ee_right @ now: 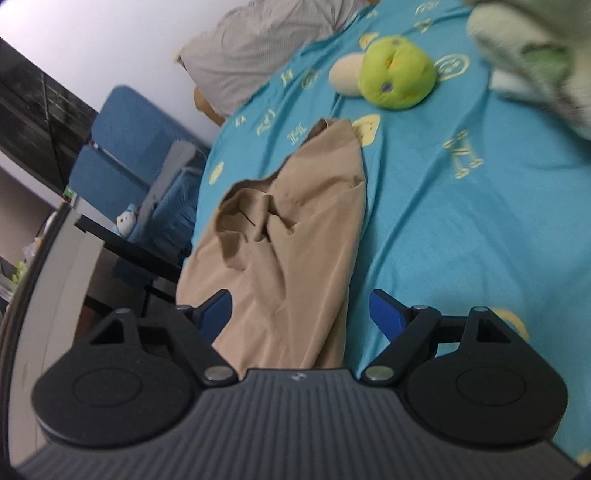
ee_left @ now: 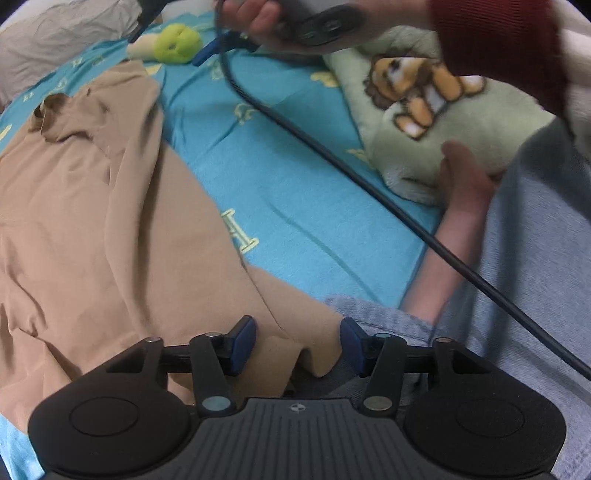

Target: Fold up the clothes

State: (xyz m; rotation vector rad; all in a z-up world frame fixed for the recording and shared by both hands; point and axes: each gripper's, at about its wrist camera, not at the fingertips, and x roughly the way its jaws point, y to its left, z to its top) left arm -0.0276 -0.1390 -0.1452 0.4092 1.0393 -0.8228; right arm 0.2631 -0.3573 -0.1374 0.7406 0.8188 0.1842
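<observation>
- Left wrist view: the left gripper sits at the bottom centre, its blue pads partly apart. A corner of the tan garment lies in the gap between them, but neither pad presses on it.
- The garment spreads rumpled across the left half of the frame on the turquoise bedsheet.
- At upper centre, a hand grips the right gripper; only its blue tips and black body show here. A black cable runs from it diagonally to the right edge.
- A green cushion with a lion picture lies at upper right; a green plush toy at top left; denim-clad legs at lower right.
- Right wrist view: the right gripper stands wide open at bottom centre, holding nothing. The tan garment runs up the frame's centre, passing under the gap between the fingers.
- The plush toy rests on the bedsheet at top; a grey pillow lies at upper centre and a blue chair stands at left.
</observation>
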